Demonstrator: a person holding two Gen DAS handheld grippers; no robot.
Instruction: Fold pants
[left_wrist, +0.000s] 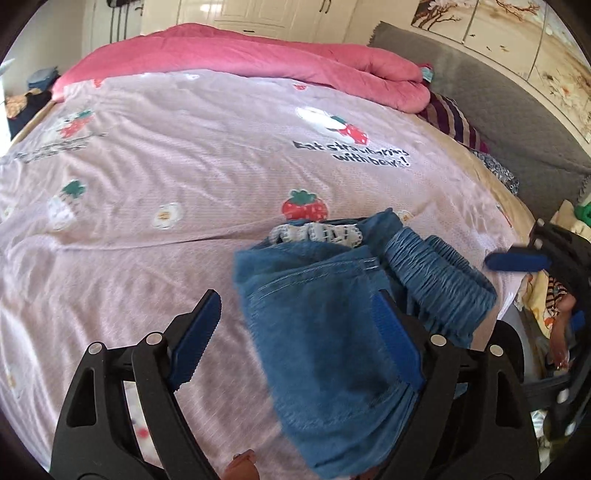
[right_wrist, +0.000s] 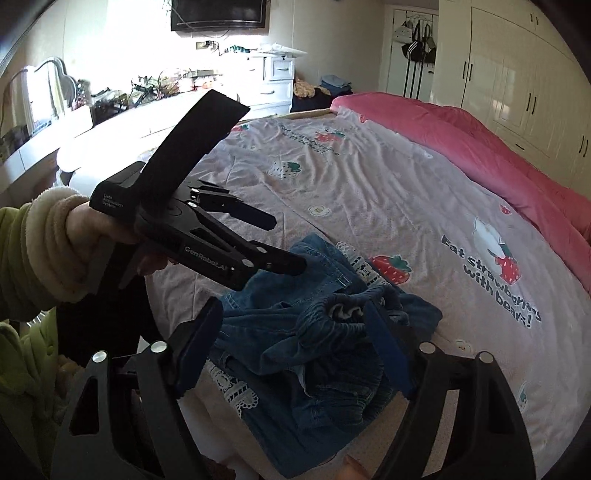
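Small blue denim pants (left_wrist: 314, 332) with an elastic waistband (left_wrist: 439, 269) and white lace trim lie bunched on the pink strawberry bedsheet (left_wrist: 166, 166) near the bed's edge. My left gripper (left_wrist: 295, 321) stands open over them, its right pad against the denim and its left pad over bare sheet. In the right wrist view the pants (right_wrist: 314, 406) sit under my right gripper (right_wrist: 295, 332), which is open with the gathered waistband (right_wrist: 332, 317) showing between its tips. The left gripper (right_wrist: 288, 243) hangs open above the denim, held by a hand in a green sleeve (right_wrist: 22, 266).
A rolled pink quilt (left_wrist: 240, 55) lies along the far side of the bed, with a striped pillow (left_wrist: 454, 122) and a grey headboard (left_wrist: 517, 110) to the right. In the right wrist view a cluttered white desk (right_wrist: 110, 110), drawers (right_wrist: 277, 85) and wardrobes (right_wrist: 517, 74) ring the bed.
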